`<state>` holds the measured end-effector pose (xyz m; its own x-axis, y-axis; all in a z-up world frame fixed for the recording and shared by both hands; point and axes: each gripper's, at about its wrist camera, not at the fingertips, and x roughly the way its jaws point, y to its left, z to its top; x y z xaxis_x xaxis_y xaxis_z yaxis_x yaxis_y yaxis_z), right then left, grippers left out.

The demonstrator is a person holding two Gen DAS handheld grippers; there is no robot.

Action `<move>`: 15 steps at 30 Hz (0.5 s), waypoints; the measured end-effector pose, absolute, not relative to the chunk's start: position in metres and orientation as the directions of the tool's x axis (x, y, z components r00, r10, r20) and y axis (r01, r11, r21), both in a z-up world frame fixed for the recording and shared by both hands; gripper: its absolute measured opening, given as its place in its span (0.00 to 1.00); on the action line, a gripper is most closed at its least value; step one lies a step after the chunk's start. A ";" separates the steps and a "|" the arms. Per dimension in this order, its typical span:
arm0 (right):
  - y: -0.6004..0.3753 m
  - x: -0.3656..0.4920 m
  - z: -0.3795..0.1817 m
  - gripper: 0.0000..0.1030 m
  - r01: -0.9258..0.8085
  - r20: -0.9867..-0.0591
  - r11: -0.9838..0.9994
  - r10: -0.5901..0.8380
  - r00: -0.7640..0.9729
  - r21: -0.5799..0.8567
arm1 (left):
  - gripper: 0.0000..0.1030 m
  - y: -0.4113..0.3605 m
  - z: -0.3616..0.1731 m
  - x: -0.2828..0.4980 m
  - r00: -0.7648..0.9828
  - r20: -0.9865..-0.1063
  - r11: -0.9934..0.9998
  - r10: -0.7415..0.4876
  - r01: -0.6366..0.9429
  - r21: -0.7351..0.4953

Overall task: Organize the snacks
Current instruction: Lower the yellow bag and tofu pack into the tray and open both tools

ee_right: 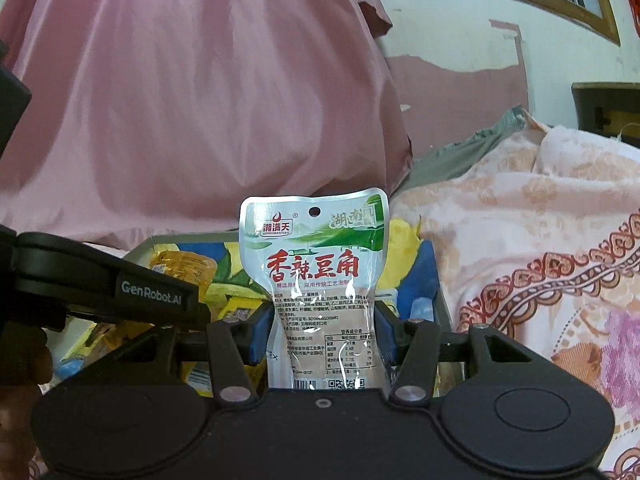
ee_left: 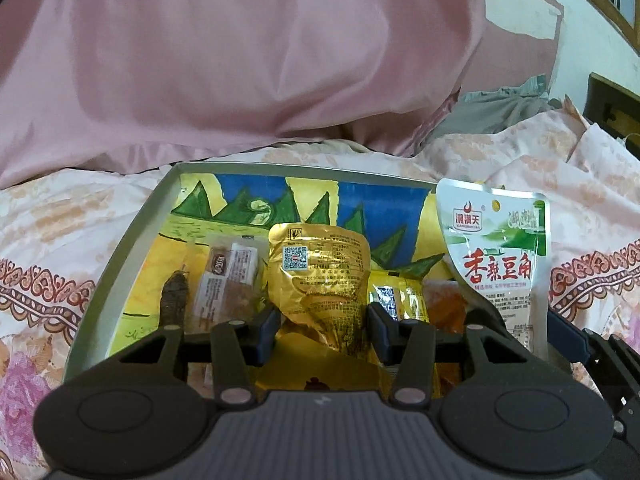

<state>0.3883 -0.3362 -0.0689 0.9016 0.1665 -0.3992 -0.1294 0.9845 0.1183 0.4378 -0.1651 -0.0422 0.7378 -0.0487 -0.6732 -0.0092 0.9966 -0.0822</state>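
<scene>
Nearest, the left gripper point(ee_left: 324, 322) is clamping a gold foil pouch point(ee_left: 316, 276) over the painted box point(ee_left: 132, 236), while the right gripper point(ee_right: 324, 334) is gripping an upright white snack packet point(ee_right: 320, 280) beside it; behind, a pink pillow point(ee_left: 224, 60) is lying on the floral bedspread point(ee_left: 592, 184).

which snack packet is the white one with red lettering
The white pouch clamped in the right gripper, with a green landscape strip on top. The gold foil packet in the left gripper and the packets in the box are not white.
</scene>
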 end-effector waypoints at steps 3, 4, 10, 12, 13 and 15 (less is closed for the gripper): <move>-0.338 0.390 -0.071 0.53 -0.128 -0.413 0.983 0.171 0.894 0.131 | 0.50 -0.166 -0.041 0.439 0.735 -0.677 0.997 -0.044 -0.011 -0.076; -0.339 0.391 -0.071 0.53 -0.128 -0.416 0.983 0.172 0.893 0.133 | 0.50 -0.166 -0.041 0.439 0.732 -0.680 0.997 -0.043 -0.011 -0.074; -0.339 0.392 -0.072 0.56 -0.132 -0.423 0.982 0.178 0.888 0.135 | 0.52 -0.162 -0.044 0.444 0.707 -0.704 0.994 -0.069 -0.009 -0.107; -0.339 0.392 -0.073 0.57 -0.135 -0.423 0.982 0.180 0.888 0.135 | 0.52 -0.161 -0.044 0.444 0.708 -0.703 0.995 -0.069 -0.007 -0.104; -0.339 0.392 -0.073 0.58 -0.135 -0.424 0.982 0.181 0.887 0.135 | 0.52 -0.161 -0.044 0.444 0.709 -0.702 0.995 -0.069 -0.003 -0.101; -0.339 0.392 -0.073 0.59 -0.136 -0.425 0.981 0.181 0.887 0.135 | 0.53 -0.162 -0.045 0.444 0.709 -0.702 0.995 -0.070 0.003 -0.097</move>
<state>0.3921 -0.3392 -0.0730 0.8867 0.1813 -0.4253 -0.1360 0.9815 0.1349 0.4438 -0.1623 -0.0448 0.7087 -0.0702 -0.7020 0.0029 0.9953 -0.0966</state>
